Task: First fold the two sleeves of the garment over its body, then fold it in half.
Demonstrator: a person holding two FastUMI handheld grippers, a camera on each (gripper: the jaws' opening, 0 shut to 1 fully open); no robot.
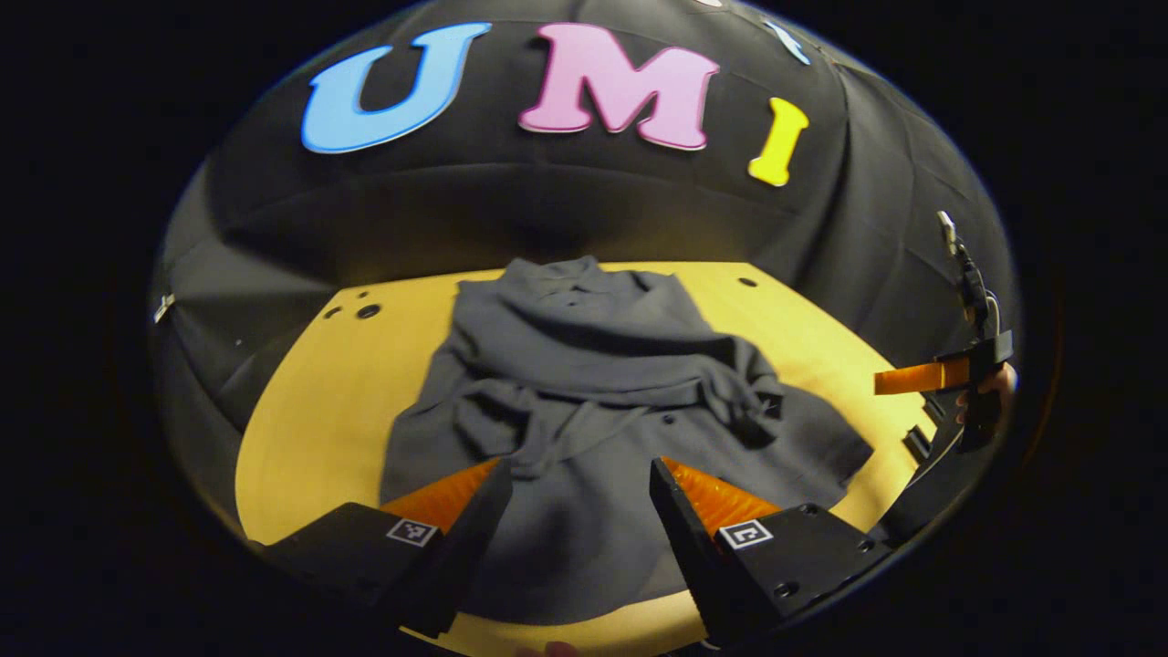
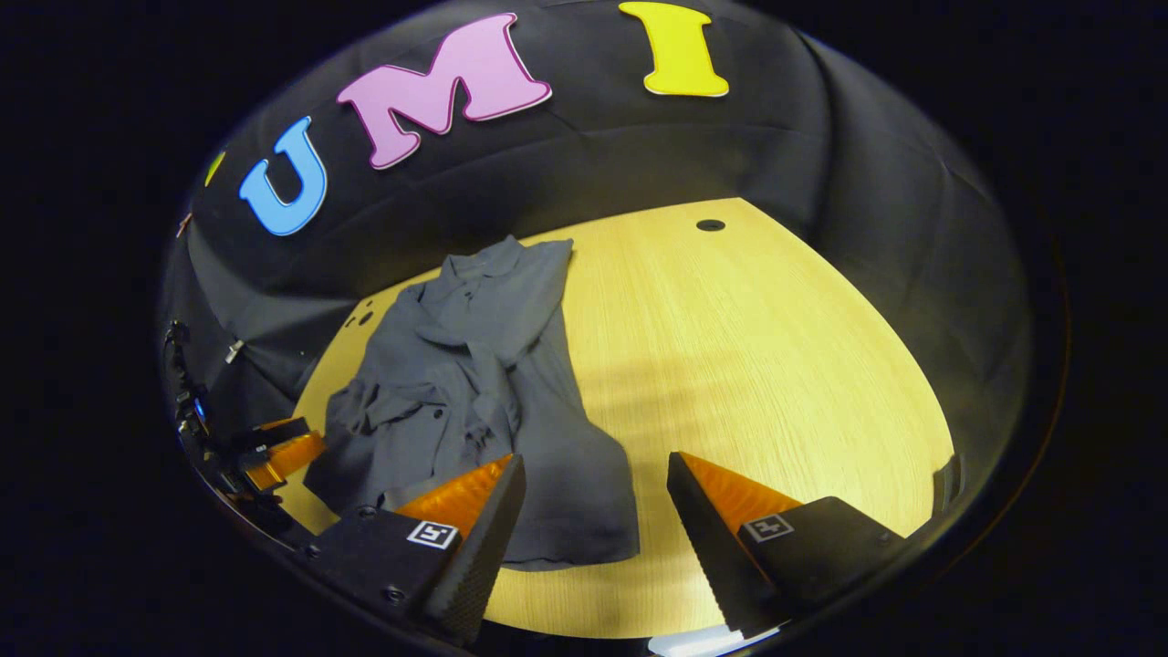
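Light wood-grain worktop [image 2: 776,365] carried one thing: a dark grey garment [image 1: 584,429]. In the left gripper view it lay across the centre of the frame, collar end toward the top, sleeves bunched in folds over its body, hem toward the lower edge. In the right gripper view the garment [image 2: 474,401] sat at centre left, bare wood to its right. Small round holes showed in the worktop near its far corners.
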